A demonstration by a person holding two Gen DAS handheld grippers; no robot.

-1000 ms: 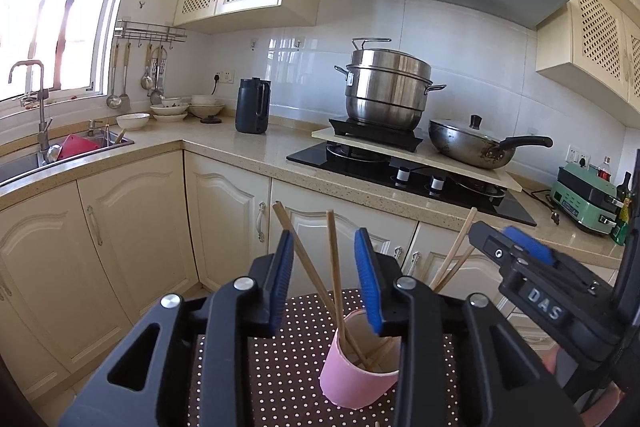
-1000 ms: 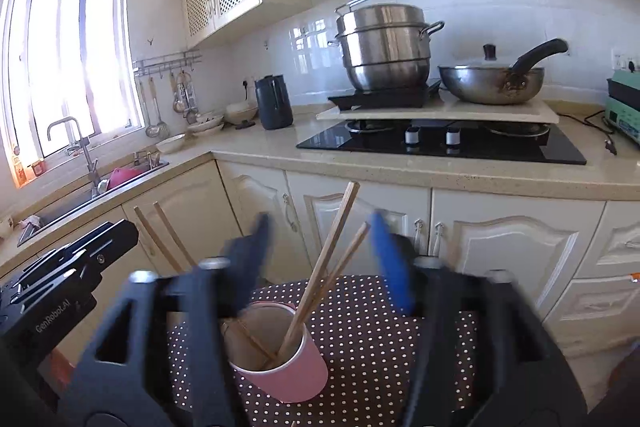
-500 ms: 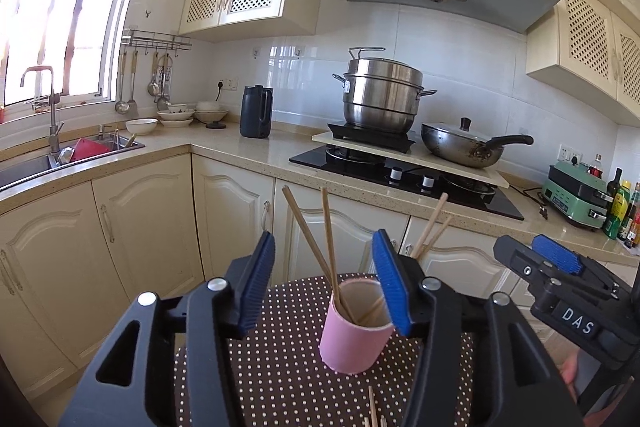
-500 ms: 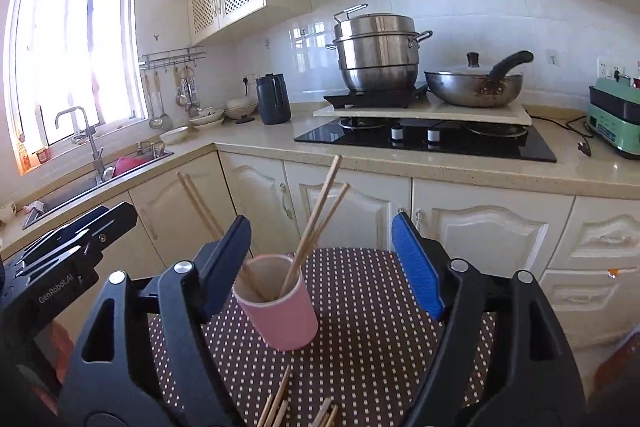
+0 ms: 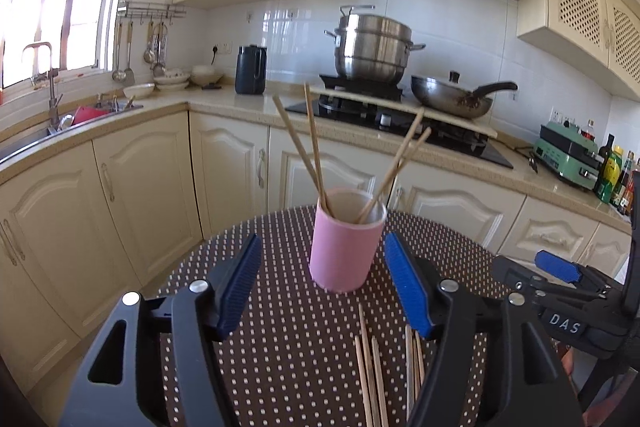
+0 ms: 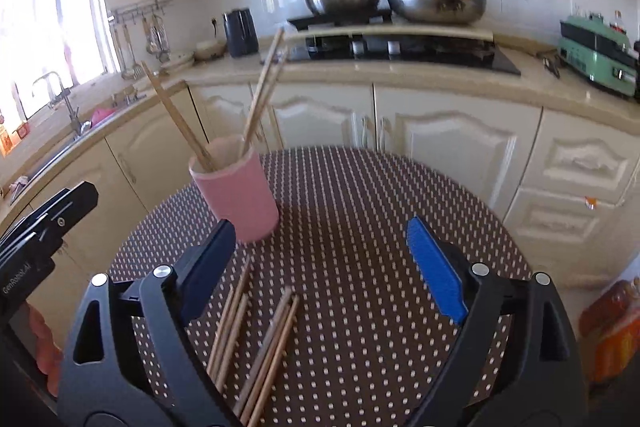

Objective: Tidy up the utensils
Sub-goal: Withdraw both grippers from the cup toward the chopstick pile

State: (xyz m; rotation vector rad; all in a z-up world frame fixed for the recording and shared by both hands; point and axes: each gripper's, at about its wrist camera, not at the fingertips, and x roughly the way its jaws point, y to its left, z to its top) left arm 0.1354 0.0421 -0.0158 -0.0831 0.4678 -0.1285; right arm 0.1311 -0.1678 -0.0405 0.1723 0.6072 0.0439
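Both grippers tilt down toward the dotted table (image 5: 280, 267), side by side. The left gripper (image 5: 324, 285) has just been opening; its jaws stand spread and empty, the pink cup (image 5: 344, 247) just beyond them. The right gripper (image 6: 320, 267) has also been opening, wide and empty, over loose chopsticks (image 6: 256, 339) lying near the cup (image 6: 240, 195), which holds four more.
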